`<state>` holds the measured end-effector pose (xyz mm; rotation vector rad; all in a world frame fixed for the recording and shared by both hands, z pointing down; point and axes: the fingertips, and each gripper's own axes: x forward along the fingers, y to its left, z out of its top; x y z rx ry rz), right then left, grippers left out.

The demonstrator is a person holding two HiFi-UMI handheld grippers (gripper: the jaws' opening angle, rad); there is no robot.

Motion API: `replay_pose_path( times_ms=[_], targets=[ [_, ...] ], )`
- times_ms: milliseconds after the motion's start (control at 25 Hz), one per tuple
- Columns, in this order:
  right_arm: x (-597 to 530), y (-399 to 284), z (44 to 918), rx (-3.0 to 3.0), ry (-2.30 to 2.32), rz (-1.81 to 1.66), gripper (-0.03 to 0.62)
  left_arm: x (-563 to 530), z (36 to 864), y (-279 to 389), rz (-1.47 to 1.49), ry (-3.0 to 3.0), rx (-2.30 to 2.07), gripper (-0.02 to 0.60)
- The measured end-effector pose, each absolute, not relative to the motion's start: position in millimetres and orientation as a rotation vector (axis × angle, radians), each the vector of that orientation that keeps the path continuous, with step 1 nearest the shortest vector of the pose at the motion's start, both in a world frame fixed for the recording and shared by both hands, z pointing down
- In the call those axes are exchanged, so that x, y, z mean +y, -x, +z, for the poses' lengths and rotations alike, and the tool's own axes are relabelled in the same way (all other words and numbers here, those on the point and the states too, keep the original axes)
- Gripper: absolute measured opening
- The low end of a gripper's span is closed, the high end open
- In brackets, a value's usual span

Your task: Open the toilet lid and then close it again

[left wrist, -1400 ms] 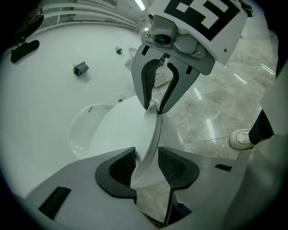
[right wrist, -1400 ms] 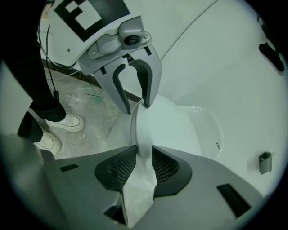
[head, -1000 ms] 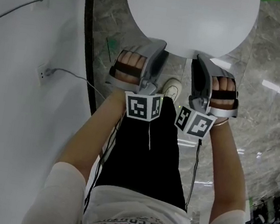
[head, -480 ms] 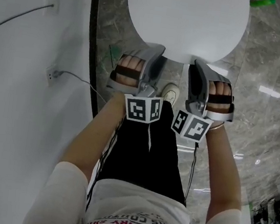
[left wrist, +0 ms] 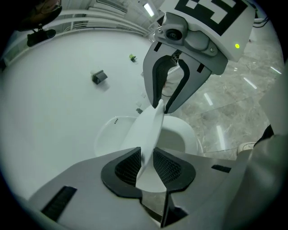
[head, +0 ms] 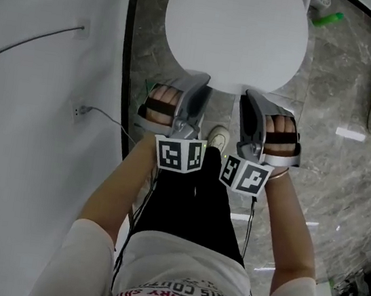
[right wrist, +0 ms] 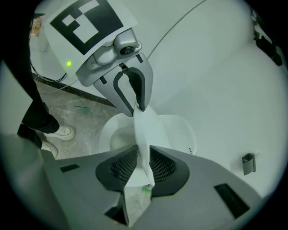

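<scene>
Head view: the white toilet lid (head: 234,34) is ahead beside the wall. Its long axis runs away from the person and its front rim points back at them. The left claw (head: 204,79) and right claw (head: 246,94) meet that rim.

Left gripper view: the lid is edge-on, tilted up over the bowl (left wrist: 191,139), and the jaws have just been closing onto its rim.

Right gripper view: the pads seem clamped on the rim.

The right gripper (right wrist: 143,167) clamps the raised toilet lid (right wrist: 146,128) edge-on; the left gripper (right wrist: 136,107) pinches it opposite.

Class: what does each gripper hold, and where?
The left gripper and right gripper hold the toilet lid by its front rim; left jaws have just been closing.
</scene>
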<state>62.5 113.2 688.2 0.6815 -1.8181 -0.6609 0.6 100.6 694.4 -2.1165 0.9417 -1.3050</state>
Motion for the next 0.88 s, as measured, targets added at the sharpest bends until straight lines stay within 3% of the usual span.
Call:
replay_pose_path(
  times_ms=[280, 880],
  targets=[
    [91, -61, 640, -1.835, -0.700, -0.698, 0.043, 77, 641, -1, -1.269, 2.075, 0.975, 0.071],
    [21, -58, 547, -1.851, -0.706, -0.735, 0.035, 9, 547, 2, -1.202, 2.100, 1.070, 0.055]
  ],
)
